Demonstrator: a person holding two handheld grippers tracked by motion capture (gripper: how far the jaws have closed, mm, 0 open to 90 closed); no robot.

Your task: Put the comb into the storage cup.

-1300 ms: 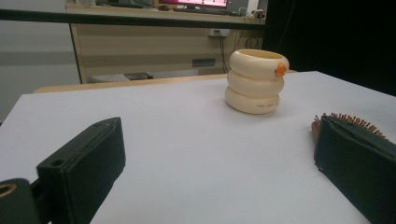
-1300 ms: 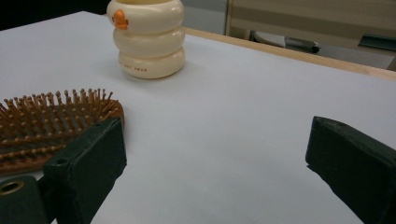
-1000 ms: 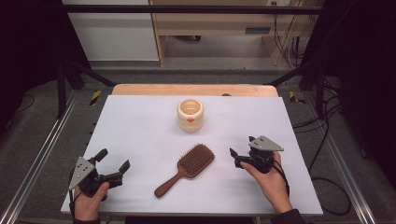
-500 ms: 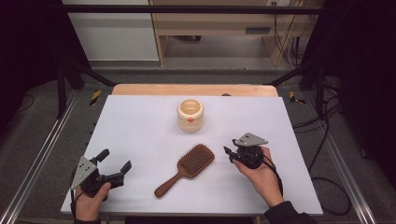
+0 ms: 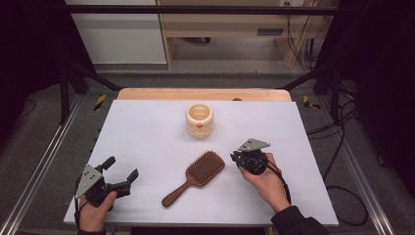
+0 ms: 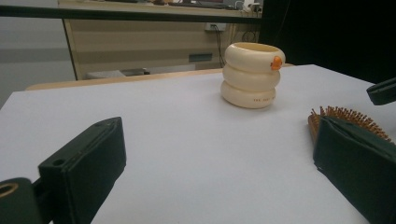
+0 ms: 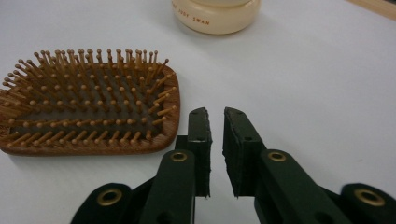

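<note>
— What is changing around the right gripper (image 5: 243,157) at this moment?

— Its jaws have just been closing; a second ago they were standing wide, and now only a thin slit is showing between the pads in the right gripper view (image 7: 215,140). Nothing is sitting in that slit, so it is closing on air. The hand has also been sliding in from the table's right edge toward the hairbrush (image 5: 195,176).

— Where is the brush lying?

— Flat on the white table (image 5: 147,132), bristles up, a little toward the near edge of the middle, its head pointing toward the far right corner and its handle toward the near left corner. It is lying exactly where it was a second ago. From the right gripper view the brush head (image 7: 88,112) is sitting just beside the jaw tips, not touching them.

— And the other hand?

— The left gripper (image 5: 120,172) is waiting near the near left corner, jaws spread wide and holding nothing (the left gripper view (image 6: 219,163) shows bare table between the pads). It has not been shifting.

— What does the closing mean for the work?

— I judge the right hand is readying either a nudge with narrowed jaws or a pinch on the brush's edge; no grip is made yet. The cream ringed cup (image 5: 199,120) is standing well apart, toward the far edge.
</note>
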